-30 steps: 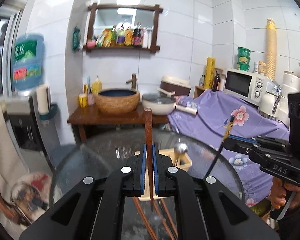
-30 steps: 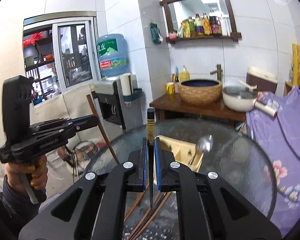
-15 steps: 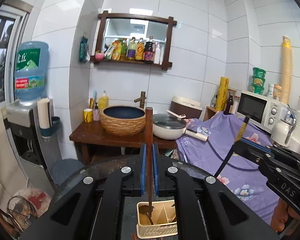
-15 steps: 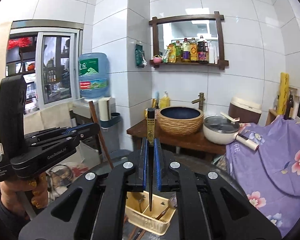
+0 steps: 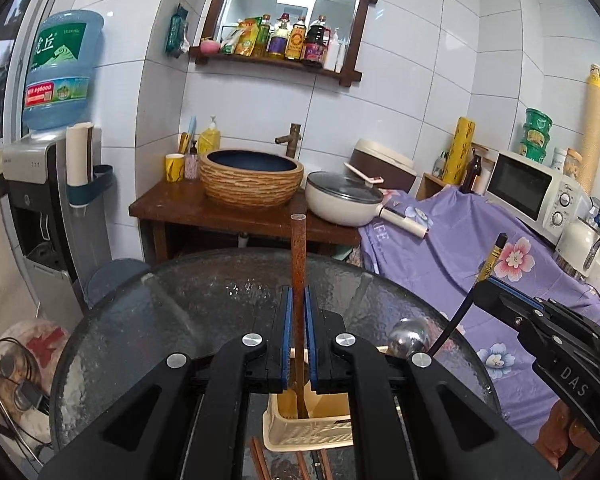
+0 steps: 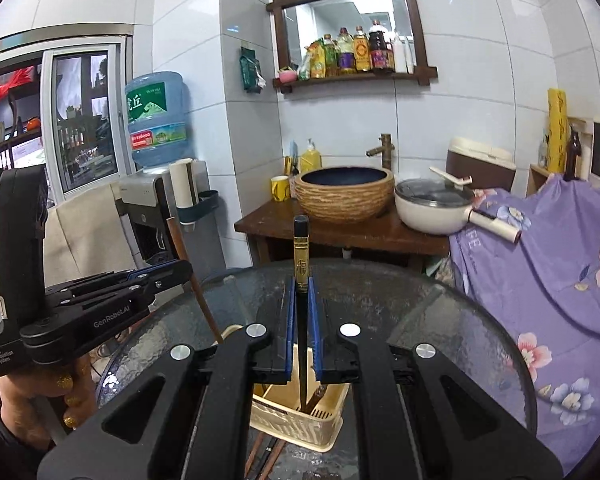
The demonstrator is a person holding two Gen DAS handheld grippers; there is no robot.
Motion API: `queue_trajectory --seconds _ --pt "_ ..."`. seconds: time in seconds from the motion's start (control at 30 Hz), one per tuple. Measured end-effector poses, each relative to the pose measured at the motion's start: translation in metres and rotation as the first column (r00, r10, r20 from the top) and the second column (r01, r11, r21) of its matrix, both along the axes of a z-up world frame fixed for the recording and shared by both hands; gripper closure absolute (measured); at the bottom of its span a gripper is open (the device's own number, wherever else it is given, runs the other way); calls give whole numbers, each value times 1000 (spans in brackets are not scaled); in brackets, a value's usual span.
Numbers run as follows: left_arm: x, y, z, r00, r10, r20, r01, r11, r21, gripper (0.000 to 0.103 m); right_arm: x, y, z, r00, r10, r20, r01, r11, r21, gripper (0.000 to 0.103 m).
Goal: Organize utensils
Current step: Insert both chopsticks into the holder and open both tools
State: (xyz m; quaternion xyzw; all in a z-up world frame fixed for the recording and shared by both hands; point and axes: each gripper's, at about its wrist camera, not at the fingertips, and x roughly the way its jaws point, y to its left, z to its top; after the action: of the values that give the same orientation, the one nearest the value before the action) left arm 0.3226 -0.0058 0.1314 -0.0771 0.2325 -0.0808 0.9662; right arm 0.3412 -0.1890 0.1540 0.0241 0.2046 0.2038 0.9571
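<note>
My left gripper (image 5: 298, 320) is shut on a brown wooden chopstick (image 5: 298, 256) held upright, its lower tip inside the cream utensil basket (image 5: 312, 428) on the round glass table (image 5: 180, 320). My right gripper (image 6: 300, 316) is shut on a black chopstick with a gold band (image 6: 301, 256), also upright, its tip down in the same basket (image 6: 292, 416). Each gripper shows in the other's view: the right gripper (image 5: 540, 328) and the left gripper (image 6: 100, 304). A metal spoon (image 5: 408, 338) stands in the basket. More chopsticks (image 5: 260, 460) lie on the glass below it.
Behind the table stands a wooden washstand (image 5: 220, 208) with a woven basin (image 5: 252, 176) and a white pan (image 5: 344, 200). A water dispenser (image 5: 40, 184) is at the left. A purple flowered cloth (image 5: 480, 248) and a microwave (image 5: 532, 188) are at the right.
Both grippers have tilted down and lowered their chopsticks, so the tips now reach into the basket. The glass table has come back into view.
</note>
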Motion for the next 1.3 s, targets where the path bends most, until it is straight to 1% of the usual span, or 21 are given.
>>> queue_trajectory --seconds 0.1,0.4,0.47,0.7,0.77,0.8,0.83,0.87,0.9,0.93,0.97,1.0,1.07,1.13,1.17,1.2,1.23,1.27,1.3 --pt "3 0 -9 1000 -4 -21 4 1000 3 97 5 -3 -11 999 -9 -30 10 1000 16 95" --pt "11 -3 -31 997 -2 -71 4 1000 17 97 14 -11 -30 996 -34 -86 38 998 40 95" --pt "12 -3 -34 997 -2 -79 4 1000 18 97 13 -14 -32 996 -45 -83 48 998 40 95" --pt "11 -6 -36 998 -9 -69 12 999 37 97 13 -17 -32 995 -58 -81 61 997 39 95" --pt "11 -5 -37 997 -11 -71 13 1000 27 95 13 -19 -33 994 -75 -79 78 996 36 95" --pt "11 -4 -37 997 -13 -76 15 1000 20 93 13 -20 -33 994 -83 -74 86 996 32 94" --pt "11 -4 -37 997 -11 -77 12 1000 18 87 12 -20 -33 994 -87 -67 89 996 29 91" --pt "10 -3 -37 997 -9 -73 10 1000 16 81 12 -20 -34 994 -91 -58 93 995 26 77" --pt "9 -2 -37 997 -9 -71 10 1000 16 78 9 -22 -34 994 -99 -45 100 995 28 67" --pt "7 -1 -36 998 -10 -65 11 1000 14 71 8 -24 -34 994 -104 -35 105 994 36 49" --pt "6 -1 -36 998 -12 -63 12 1000 11 65 6 -25 -33 994 -108 -24 109 993 43 47" --pt "3 -1 -35 998 -17 -58 17 1000 2 56 4 -25 -33 994 -113 -13 113 993 37 47" --pt "-2 -1 -35 998 -25 -52 24 1000 -7 33 -1 -25 -33 993 -120 6 120 992 29 47" --pt "-12 -2 -33 999 -24 -35 23 1000 -6 21 -9 -26 -34 992 -126 25 126 992 30 47" --pt "-17 -1 -34 999 -23 -25 23 1000 0 16 -14 -27 -34 991 -131 32 130 991 31 46" --pt "-24 -1 -34 1000 -19 -16 19 1000 13 14 -20 -28 -36 989 -140 41 139 990 30 42" --pt "-30 0 -36 1000 -14 -12 14 1000 25 8 -24 -29 -37 988 -147 46 145 989 29 38" --pt "-34 1 -38 1000 -6 -12 7 999 34 6 -30 -30 -40 987 -152 51 151 988 26 37" --pt "-41 4 -42 1000 10 -15 -9 999 49 6 -38 -31 -44 987 -152 54 151 988 19 37"
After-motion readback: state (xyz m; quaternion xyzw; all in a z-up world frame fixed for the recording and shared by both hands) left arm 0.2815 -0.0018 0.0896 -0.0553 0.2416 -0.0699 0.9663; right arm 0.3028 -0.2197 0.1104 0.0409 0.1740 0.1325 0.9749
